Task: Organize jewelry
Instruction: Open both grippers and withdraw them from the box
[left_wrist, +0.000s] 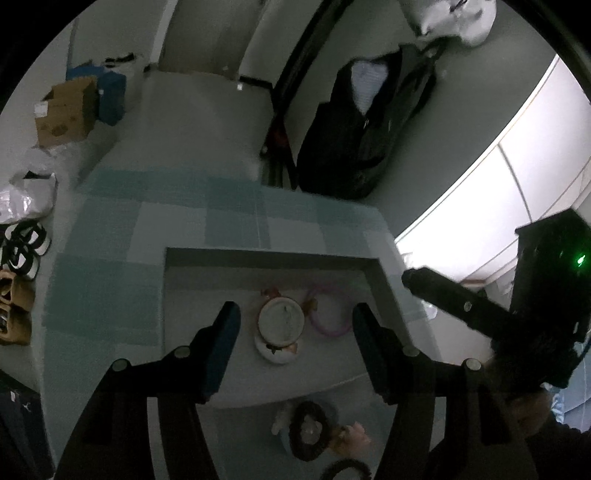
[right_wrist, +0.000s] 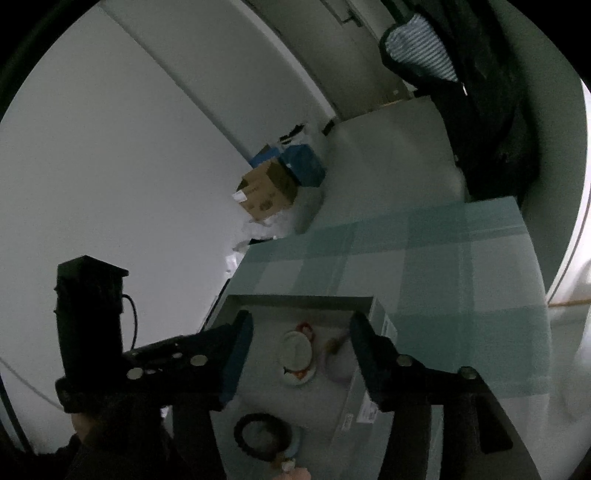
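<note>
With both the left gripper (left_wrist: 291, 325) and right gripper (right_wrist: 301, 341) held open and empty over the shallow box (left_wrist: 273, 254), the pink bangle (left_wrist: 328, 314) could be nudged against the white round piece (left_wrist: 281, 320) if either is lowered carelessly.

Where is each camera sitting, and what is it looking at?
Left wrist: on the left hand-held gripper, looking down into the box on the checked cloth; the right hand-held gripper shows beside it.
Right wrist: on the right hand-held gripper, looking down at the same box; the left hand-held gripper shows beside it.
Both see the white bangle and, nearer, a black ring.
</note>
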